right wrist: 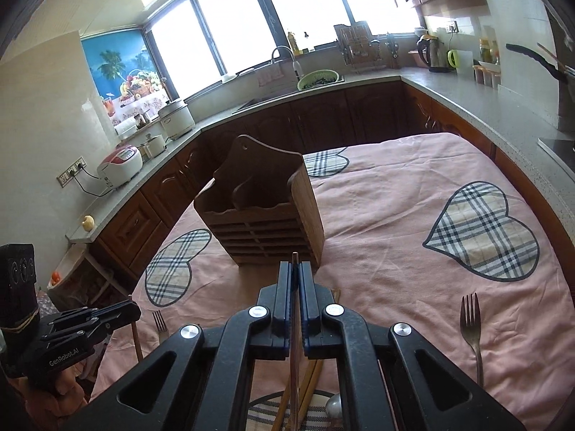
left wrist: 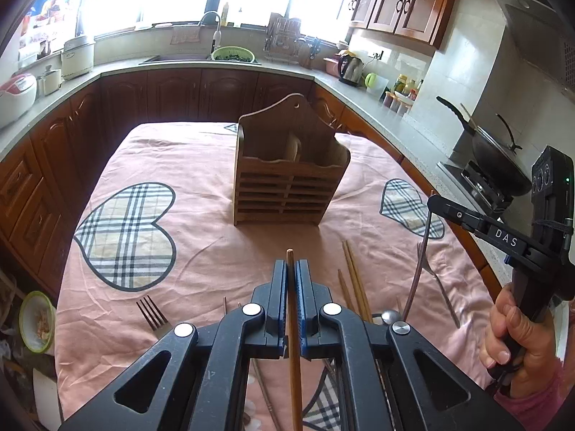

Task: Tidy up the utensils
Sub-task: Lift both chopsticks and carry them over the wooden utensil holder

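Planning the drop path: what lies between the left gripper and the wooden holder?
Only bare pink cloth, seen in the left wrist view, between the left gripper and the wooden holder.

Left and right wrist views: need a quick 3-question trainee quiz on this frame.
1. True or false: the left gripper is shut on a chopstick.
2. The holder is: A) lying on its side, B) upright on the cloth, C) on the counter.
3. In the right wrist view, which utensil lies alone on the cloth at the far right?

Key: 1 true; 2 B; 3 a fork.
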`<state>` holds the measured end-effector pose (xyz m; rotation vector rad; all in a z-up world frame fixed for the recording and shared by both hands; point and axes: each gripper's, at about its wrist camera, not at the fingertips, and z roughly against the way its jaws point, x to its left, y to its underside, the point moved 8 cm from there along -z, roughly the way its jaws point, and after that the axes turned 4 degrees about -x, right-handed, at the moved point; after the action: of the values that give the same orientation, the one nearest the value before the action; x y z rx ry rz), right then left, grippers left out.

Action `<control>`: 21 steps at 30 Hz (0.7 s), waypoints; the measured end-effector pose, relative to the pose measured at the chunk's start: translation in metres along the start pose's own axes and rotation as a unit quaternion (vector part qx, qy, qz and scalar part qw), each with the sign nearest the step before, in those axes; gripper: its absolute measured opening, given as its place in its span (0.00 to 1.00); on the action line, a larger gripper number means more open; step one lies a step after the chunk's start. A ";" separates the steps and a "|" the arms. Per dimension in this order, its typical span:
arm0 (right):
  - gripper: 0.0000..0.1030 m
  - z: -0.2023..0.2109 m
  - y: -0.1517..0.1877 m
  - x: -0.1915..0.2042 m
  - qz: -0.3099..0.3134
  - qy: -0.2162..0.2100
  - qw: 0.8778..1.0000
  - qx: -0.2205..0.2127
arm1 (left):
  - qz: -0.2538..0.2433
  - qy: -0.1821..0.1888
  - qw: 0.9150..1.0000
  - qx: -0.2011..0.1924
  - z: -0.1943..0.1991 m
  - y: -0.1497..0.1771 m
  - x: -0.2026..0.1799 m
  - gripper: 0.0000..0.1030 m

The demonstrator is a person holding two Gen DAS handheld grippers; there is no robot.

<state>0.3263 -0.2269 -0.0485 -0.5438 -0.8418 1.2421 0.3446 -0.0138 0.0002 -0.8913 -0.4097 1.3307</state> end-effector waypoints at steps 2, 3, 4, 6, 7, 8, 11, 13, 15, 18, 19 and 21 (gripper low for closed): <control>0.04 0.009 -0.005 0.004 0.004 -0.002 1.000 -0.011 | -0.001 0.001 1.000 -0.011 0.012 -0.002 -0.001 0.03; 0.04 0.012 -0.008 0.007 0.006 -0.004 1.000 -0.016 | -0.001 0.002 1.000 -0.016 0.017 -0.005 0.000 0.03; 0.04 0.016 -0.011 0.009 0.007 -0.004 1.000 -0.020 | 0.000 0.004 1.000 -0.021 0.023 -0.007 0.000 0.03; 0.04 0.022 -0.016 0.011 0.011 -0.005 1.000 -0.029 | 0.000 0.005 1.000 -0.031 0.031 -0.010 0.000 0.03; 0.04 0.024 -0.019 0.013 0.010 -0.006 0.999 -0.033 | 0.001 0.007 0.999 -0.036 0.035 -0.012 0.000 0.03; 0.04 0.027 -0.022 0.013 0.010 -0.008 0.999 -0.037 | 0.001 0.008 0.999 -0.041 0.039 -0.014 0.000 0.03; 0.04 0.034 -0.029 0.017 0.010 -0.013 0.999 -0.048 | 0.003 0.010 0.998 -0.055 0.046 -0.018 0.001 0.03; 0.04 0.039 -0.035 0.018 0.012 -0.013 0.998 -0.059 | 0.005 0.009 0.998 -0.064 0.050 -0.022 0.003 0.03; 0.04 0.041 -0.041 0.019 0.012 -0.014 0.998 -0.067 | 0.007 0.009 0.997 -0.074 0.053 -0.027 0.005 0.03; 0.03 0.044 -0.052 0.021 0.014 -0.014 0.997 -0.079 | 0.011 0.006 0.996 -0.088 0.056 -0.036 0.009 0.03; 0.03 0.045 -0.056 0.022 0.015 -0.014 0.996 -0.084 | 0.012 0.005 0.996 -0.094 0.058 -0.040 0.010 0.03; 0.04 0.046 -0.065 0.023 0.017 -0.014 0.995 -0.093 | 0.012 0.003 0.994 -0.104 0.060 -0.048 0.011 0.03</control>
<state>0.3303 -0.2254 0.0343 -0.6932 -0.9819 1.2120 0.3356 0.0168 0.0705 -1.0756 -0.5431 1.3227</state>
